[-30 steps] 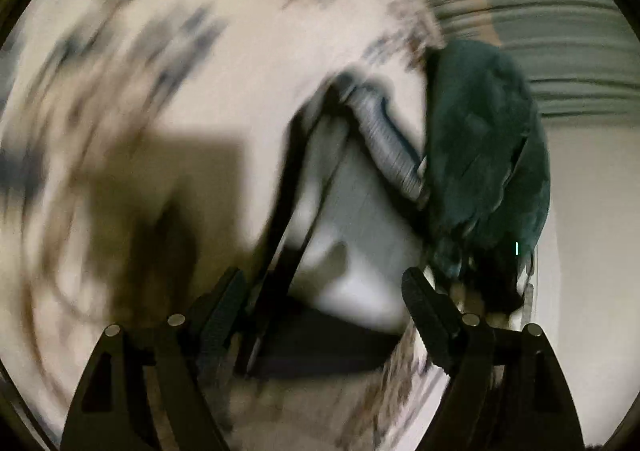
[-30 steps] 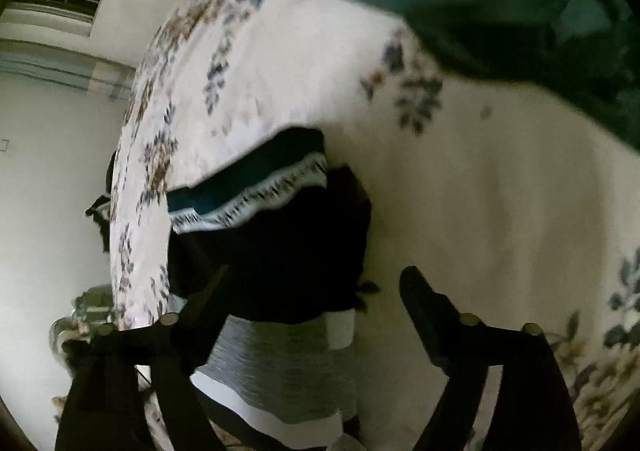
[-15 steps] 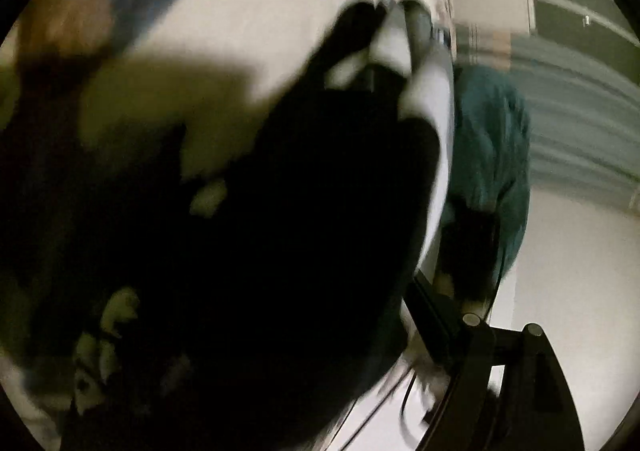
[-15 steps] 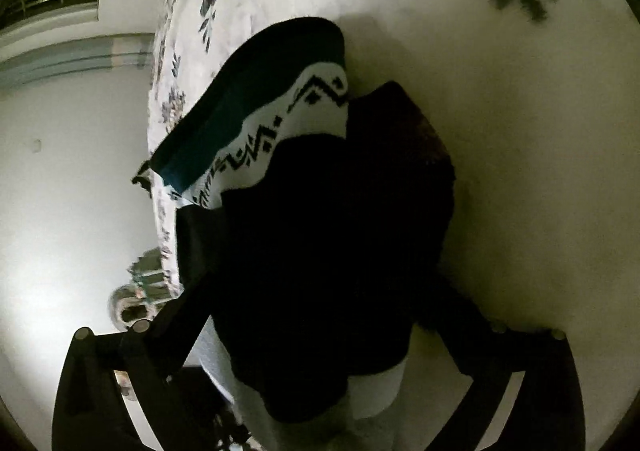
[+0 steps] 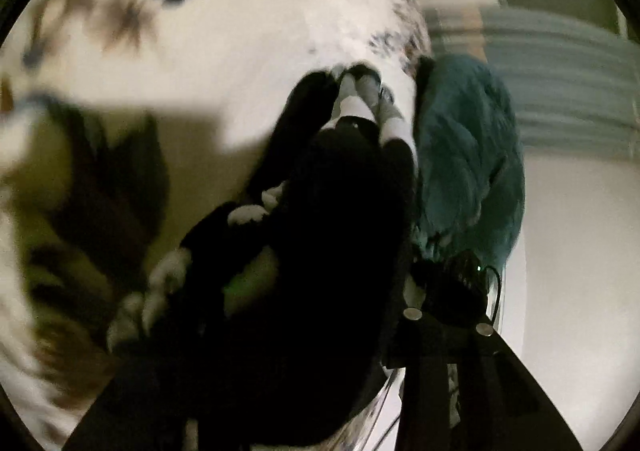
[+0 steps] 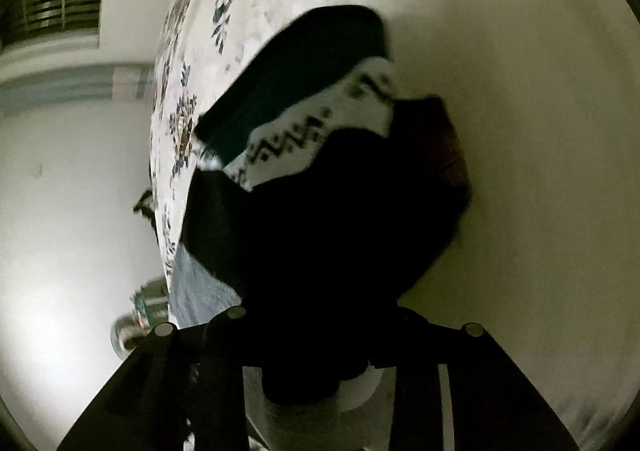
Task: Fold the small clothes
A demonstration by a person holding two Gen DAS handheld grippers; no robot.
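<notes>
A small black knit garment (image 5: 320, 251) with white, grey and teal patterned bands lies on the white floral bedspread (image 5: 240, 31). In the right wrist view it (image 6: 332, 219) fills the middle, its teal and white zigzag band (image 6: 292, 123) at the far end. My left gripper (image 5: 304, 363) is pressed into the black fabric, which hides the left finger; the jaws look closed on it. My right gripper (image 6: 316, 367) is shut on the garment's near edge, fingers close together around black cloth.
A teal fleece garment (image 5: 468, 171) lies heaped at the bed's edge right of the black one. Beyond it are a pale wall and striped curtain (image 5: 560, 83). In the right wrist view the bed edge (image 6: 168, 171) drops to a pale floor on the left.
Both grippers moved in from open positions above the garment and closed on its black fabric. The garment now fills more of both views and is bunched up.
</notes>
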